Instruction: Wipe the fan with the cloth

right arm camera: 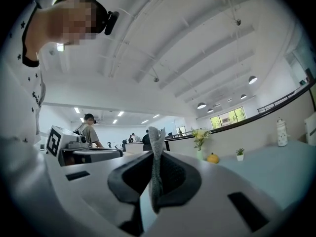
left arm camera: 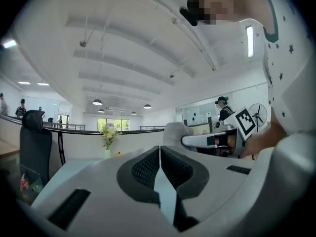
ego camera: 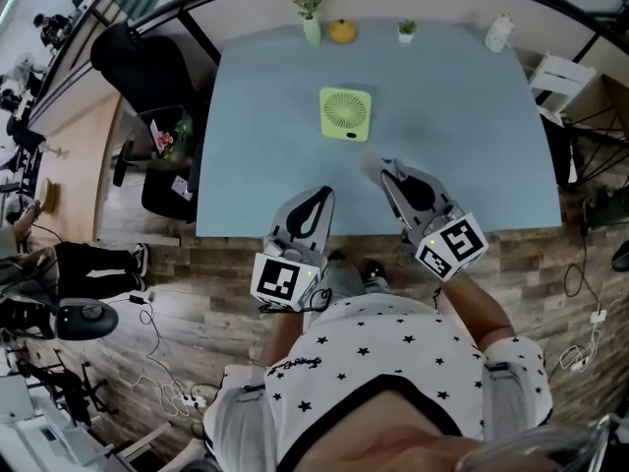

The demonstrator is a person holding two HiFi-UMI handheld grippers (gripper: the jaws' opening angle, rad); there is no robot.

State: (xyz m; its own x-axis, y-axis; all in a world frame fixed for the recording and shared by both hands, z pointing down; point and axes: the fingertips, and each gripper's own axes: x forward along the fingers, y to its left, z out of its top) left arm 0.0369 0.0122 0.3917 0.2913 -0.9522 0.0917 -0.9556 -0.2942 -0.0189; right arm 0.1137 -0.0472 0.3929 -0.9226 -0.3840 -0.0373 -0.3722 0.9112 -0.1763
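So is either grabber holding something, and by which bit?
The right gripper pinches a fold of the cloth, with a bit poking out past the jaws. The left gripper is shut on nothing.

I can read no word, number or brand anywhere. The cube [ego camera: 287, 280] on the left gripper [ego camera: 322, 195] and the cube [ego camera: 451, 245] on the right gripper [ego camera: 389, 167] show only black-and-white square patterns. Small script [ego camera: 295, 365] on the person's shirt [ego camera: 393, 352] is too small to make out.
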